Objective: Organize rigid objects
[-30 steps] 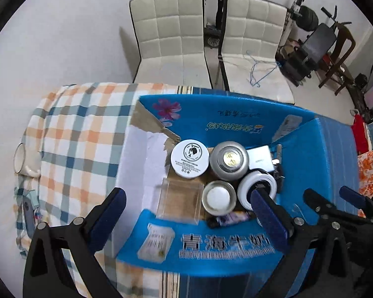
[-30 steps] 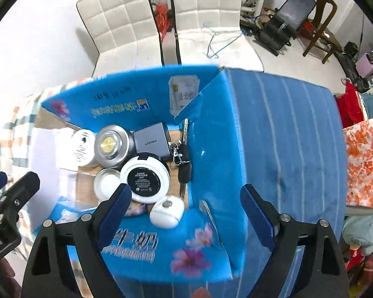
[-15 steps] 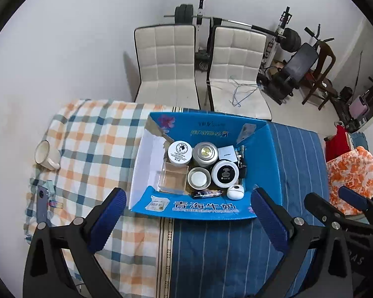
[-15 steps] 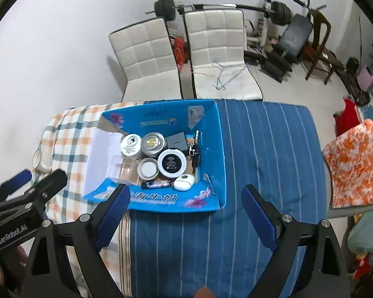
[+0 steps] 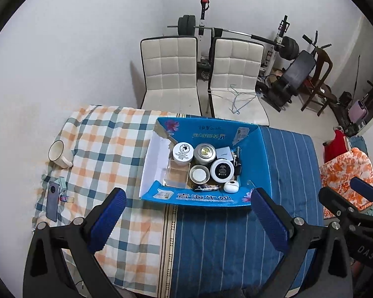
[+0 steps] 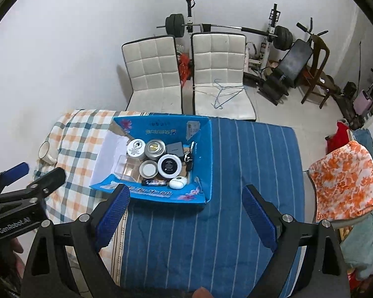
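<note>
Here the blue box [image 5: 204, 200] sits mid-table, flaps open, packed with round tins [image 5: 205, 152], a clear case [image 5: 176, 175], keys [image 5: 237, 160] and a white pod [image 5: 230, 187]. Labels are too small to read. Left gripper [image 5: 186, 216] and right gripper [image 6: 186, 209] hang above, jaws wide, empty.

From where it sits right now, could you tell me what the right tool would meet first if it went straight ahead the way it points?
Most likely the blue striped cloth just right of the blue box. The right tool is open, holds nothing, and nothing stands in that line. Depth is hard to judge in this view, so it could graze the box's near corner.
</note>
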Demonstrator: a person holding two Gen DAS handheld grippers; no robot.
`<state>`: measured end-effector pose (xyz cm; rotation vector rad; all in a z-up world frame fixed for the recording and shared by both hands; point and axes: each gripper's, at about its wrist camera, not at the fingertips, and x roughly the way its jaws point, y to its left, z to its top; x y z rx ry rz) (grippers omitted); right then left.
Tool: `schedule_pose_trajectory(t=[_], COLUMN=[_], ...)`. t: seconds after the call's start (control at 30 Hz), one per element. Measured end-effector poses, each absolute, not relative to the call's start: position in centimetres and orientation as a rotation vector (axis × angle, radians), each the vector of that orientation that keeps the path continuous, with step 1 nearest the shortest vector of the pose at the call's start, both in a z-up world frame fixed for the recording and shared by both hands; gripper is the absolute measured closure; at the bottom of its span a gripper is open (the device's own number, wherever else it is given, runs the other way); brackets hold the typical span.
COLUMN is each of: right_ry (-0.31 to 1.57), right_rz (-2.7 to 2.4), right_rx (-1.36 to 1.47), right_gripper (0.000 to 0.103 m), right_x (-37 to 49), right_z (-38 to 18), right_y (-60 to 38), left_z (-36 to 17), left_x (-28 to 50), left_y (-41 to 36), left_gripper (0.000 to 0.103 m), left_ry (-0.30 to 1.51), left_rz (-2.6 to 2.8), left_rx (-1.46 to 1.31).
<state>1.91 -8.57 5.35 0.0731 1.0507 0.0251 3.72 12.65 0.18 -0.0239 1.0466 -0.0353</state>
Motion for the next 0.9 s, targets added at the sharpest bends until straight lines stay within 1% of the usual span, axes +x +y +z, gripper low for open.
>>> schedule_pose_trajectory(t=[0.9], right_ry=[1.06], right_rz=[-0.062], right_rx=[0.071], right_gripper=[0.009], right_x=[2.6], right_z=[3.4], right_y=[-10.3], left_z=[-0.9], left_x=[4.2], left_y=[11.9], left_gripper=[0.0], left_ry=[1.066], left_rz=[-0.036], left_rx=[-0.005])
